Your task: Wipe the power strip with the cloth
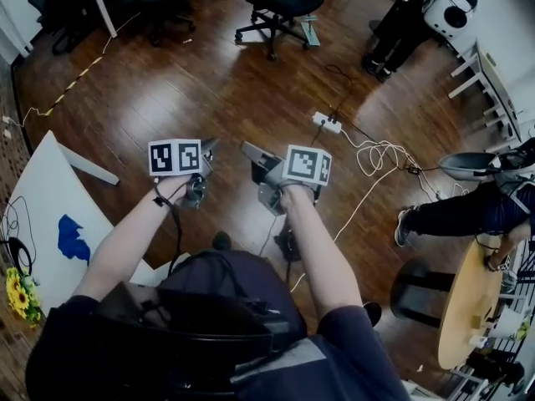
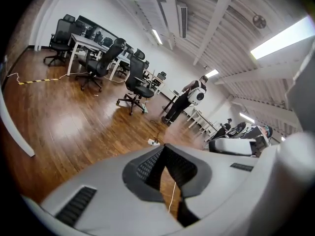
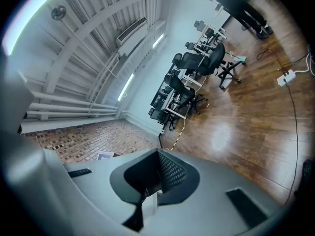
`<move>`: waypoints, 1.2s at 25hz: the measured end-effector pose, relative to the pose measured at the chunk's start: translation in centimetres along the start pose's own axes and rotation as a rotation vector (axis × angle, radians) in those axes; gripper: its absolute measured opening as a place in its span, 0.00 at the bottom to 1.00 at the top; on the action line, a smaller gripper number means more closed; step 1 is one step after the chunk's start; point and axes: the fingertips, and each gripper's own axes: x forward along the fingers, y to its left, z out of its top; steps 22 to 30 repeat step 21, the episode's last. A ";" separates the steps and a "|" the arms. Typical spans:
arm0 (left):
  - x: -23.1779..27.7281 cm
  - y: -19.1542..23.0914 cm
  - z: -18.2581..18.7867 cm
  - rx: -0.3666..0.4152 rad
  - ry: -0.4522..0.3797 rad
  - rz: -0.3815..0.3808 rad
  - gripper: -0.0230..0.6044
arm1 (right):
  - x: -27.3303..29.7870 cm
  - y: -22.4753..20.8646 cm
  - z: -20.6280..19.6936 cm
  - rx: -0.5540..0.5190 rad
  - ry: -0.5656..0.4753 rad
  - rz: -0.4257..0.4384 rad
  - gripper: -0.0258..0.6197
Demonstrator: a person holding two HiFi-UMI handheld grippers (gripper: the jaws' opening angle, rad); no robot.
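Note:
A white power strip (image 1: 327,123) lies on the wooden floor ahead of me, with a white cable trailing to the right; it also shows small in the left gripper view (image 2: 154,142) and the right gripper view (image 3: 286,76). A blue cloth (image 1: 71,239) lies on the white table (image 1: 46,190) at the left. I hold both grippers in mid-air above the floor, apart from both things. My left gripper (image 1: 209,145) is shut and holds nothing, its tip (image 2: 165,147) closed. My right gripper (image 1: 250,149) is likewise shut and empty (image 3: 158,153).
A black office chair (image 1: 280,2) stands beyond the power strip. One person stands at the far right (image 1: 414,15); another sits at the right (image 1: 468,207) by a round wooden table (image 1: 468,303). Cables (image 1: 380,153) run across the floor. Sunflowers (image 1: 18,295) sit at the white table's near corner.

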 end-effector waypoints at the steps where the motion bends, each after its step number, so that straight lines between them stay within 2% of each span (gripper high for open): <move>1: 0.1 0.6 0.8 -0.004 -0.005 -0.001 0.06 | 0.8 0.0 0.7 -0.004 -0.002 -0.002 0.01; 8: -0.1 4.1 4.2 -0.058 -0.047 0.014 0.06 | 5.4 0.3 2.4 -0.022 0.067 -0.005 0.01; 12: -1.4 6.4 5.2 -0.088 -0.080 0.042 0.06 | 9.0 1.1 2.0 -0.006 0.122 0.040 0.01; 21: -2.5 11.9 8.7 -0.129 -0.129 0.117 0.06 | 15.9 1.1 3.4 -0.077 0.224 0.083 0.01; 30: -2.5 11.9 8.7 -0.129 -0.129 0.117 0.06 | 15.9 1.1 3.4 -0.077 0.224 0.083 0.01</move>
